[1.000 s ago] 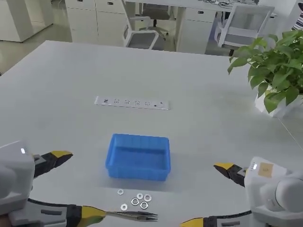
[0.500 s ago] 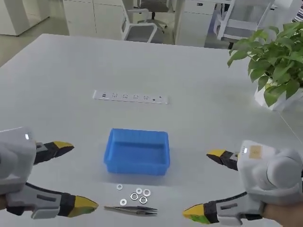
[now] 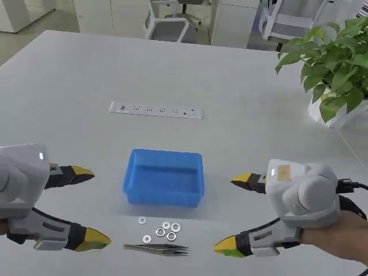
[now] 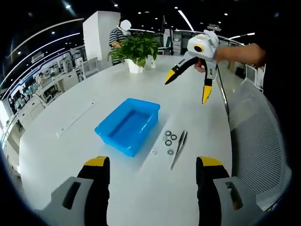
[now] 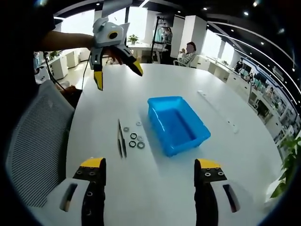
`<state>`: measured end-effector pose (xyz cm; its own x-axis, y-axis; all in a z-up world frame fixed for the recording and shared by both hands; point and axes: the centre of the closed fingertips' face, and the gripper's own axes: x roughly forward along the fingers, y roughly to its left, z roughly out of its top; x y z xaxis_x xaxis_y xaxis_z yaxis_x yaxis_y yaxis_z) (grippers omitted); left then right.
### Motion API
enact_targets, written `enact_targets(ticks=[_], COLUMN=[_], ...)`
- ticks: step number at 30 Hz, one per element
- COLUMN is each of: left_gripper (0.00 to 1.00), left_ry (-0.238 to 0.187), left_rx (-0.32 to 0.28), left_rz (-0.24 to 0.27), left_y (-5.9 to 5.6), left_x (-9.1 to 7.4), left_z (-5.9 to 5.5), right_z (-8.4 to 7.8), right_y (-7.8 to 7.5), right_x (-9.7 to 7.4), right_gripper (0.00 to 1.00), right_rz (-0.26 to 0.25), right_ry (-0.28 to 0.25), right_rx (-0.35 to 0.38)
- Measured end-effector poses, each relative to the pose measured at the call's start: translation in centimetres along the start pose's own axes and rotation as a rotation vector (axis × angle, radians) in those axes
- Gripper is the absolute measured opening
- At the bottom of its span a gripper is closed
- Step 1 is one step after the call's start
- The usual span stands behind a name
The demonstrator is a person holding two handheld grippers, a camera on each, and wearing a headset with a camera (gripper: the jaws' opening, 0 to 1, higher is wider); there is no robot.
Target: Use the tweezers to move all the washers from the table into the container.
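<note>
Left tool (image 3: 99,205) and right tool (image 3: 225,214) are both spread wide open with nothing in them, well apart over the bench (image 3: 241,109). The tweezers (image 3: 156,248) lie flat between them. The washers (image 3: 161,229) are bunched just past the tweezers, and the blue container (image 3: 164,177) is right behind.

head view: high, forward-down over white bench (image 3: 241,115) | left gripper view: faces right tool (image 4: 186,90) | right gripper view: faces left tool (image 5: 119,80) | shared: blue rectangular plastic container (image 3: 164,198) between tools
</note>
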<state>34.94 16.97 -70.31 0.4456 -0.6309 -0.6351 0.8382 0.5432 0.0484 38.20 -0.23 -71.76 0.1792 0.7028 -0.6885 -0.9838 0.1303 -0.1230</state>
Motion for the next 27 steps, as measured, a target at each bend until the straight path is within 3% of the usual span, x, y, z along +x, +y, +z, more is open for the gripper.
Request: enact_targets(ticks=[10,16,27], left_gripper=[0.64,0.54,0.41], left_ry=[0.053,0.082,0.13], left_rx=[0.035,0.066,0.121], left_rz=[-0.07,-0.103,-0.166], left_y=[-0.8,-1.2,-2.2], left_x=[1.5,2.5,4.0], left_z=[-1.1,-1.7,-2.7], right_z=[0.2,0.3,-0.3], right_y=[1.3,2.8,4.5], right_x=[1.9,2.9,5.2], right_gripper=[0.61,0.48,0.33], right_rz=[0.097,0.182,0.247], right_ry=[0.031,0.05,0.092], right_rx=[-0.076,-0.135,-0.172])
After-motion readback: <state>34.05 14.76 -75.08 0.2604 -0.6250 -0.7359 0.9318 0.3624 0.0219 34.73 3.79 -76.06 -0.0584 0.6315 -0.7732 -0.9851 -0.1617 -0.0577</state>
